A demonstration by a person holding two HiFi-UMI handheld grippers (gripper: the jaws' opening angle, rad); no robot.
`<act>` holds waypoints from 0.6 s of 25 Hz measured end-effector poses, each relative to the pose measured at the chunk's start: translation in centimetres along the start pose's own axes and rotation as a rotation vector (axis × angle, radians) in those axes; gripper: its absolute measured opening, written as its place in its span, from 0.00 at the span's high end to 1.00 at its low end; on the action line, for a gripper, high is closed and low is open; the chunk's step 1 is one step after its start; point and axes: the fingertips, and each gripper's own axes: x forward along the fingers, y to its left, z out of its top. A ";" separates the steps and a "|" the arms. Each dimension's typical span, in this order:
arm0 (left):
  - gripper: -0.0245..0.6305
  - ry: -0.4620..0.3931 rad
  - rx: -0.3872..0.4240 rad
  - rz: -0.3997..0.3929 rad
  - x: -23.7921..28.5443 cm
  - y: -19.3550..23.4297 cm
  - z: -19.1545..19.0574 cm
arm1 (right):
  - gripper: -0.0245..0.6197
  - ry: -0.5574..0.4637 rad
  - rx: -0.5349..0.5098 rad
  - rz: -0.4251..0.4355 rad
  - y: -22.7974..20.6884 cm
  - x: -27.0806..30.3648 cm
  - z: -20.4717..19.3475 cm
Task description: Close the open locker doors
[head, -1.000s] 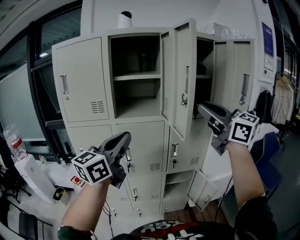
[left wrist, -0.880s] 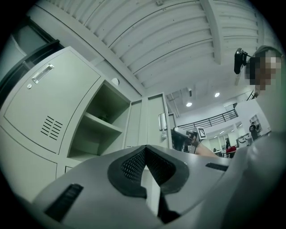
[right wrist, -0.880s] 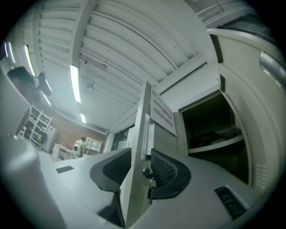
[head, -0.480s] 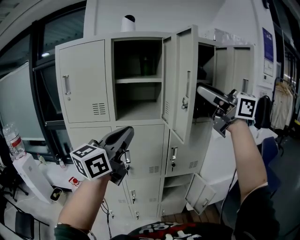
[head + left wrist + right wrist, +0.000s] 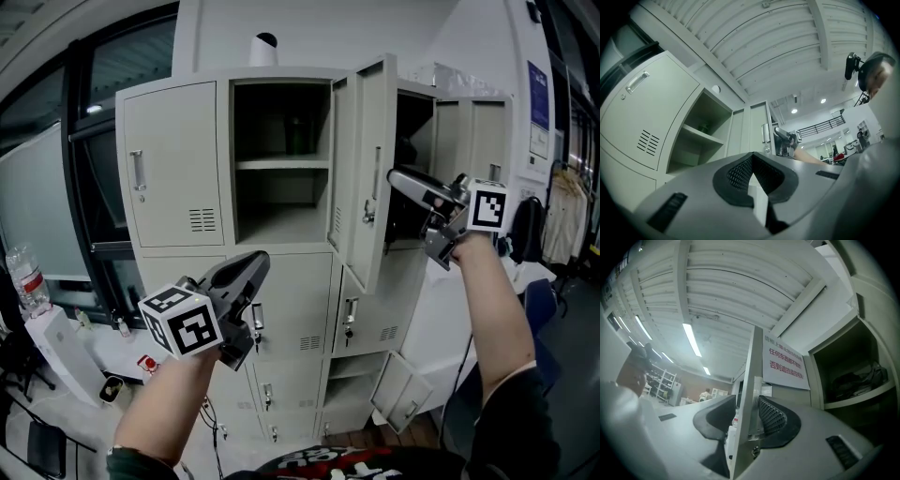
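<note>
A grey locker bank (image 5: 178,169) fills the head view. One upper door (image 5: 370,169) stands swung out between two open compartments (image 5: 281,159). My right gripper (image 5: 396,176) is at that door's free edge by the handle. In the right gripper view the door edge (image 5: 749,357) runs between the pads of my right gripper (image 5: 746,401); its jaws have just been opening and stand apart around it. My left gripper (image 5: 258,264) hangs lower, before the closed lower lockers, pads together and empty, as the left gripper view (image 5: 752,157) confirms. A small bottom door (image 5: 398,380) also hangs open.
A white cylinder (image 5: 265,49) stands on top of the lockers. A water bottle (image 5: 26,281) and small items sit on a white desk at the left. A blue chair (image 5: 542,300) stands at the right. A printed notice (image 5: 785,362) is stuck inside the open door.
My right gripper has risen from below the door handle to handle height, and its jaws now straddle the door's edge. The left gripper rose slightly and stays shut.
</note>
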 end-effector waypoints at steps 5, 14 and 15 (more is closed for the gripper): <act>0.96 0.006 -0.022 0.008 -0.4 0.6 0.1 | 0.71 0.032 -0.016 0.006 0.2 1.6 -0.4; 0.96 0.005 -0.043 0.013 -1.9 2.8 0.0 | 0.71 0.069 -0.041 0.009 0.4 5.2 -1.2; 0.96 0.004 -0.042 0.011 -2.1 3.1 0.0 | 0.71 0.071 -0.044 0.011 0.5 5.6 -1.3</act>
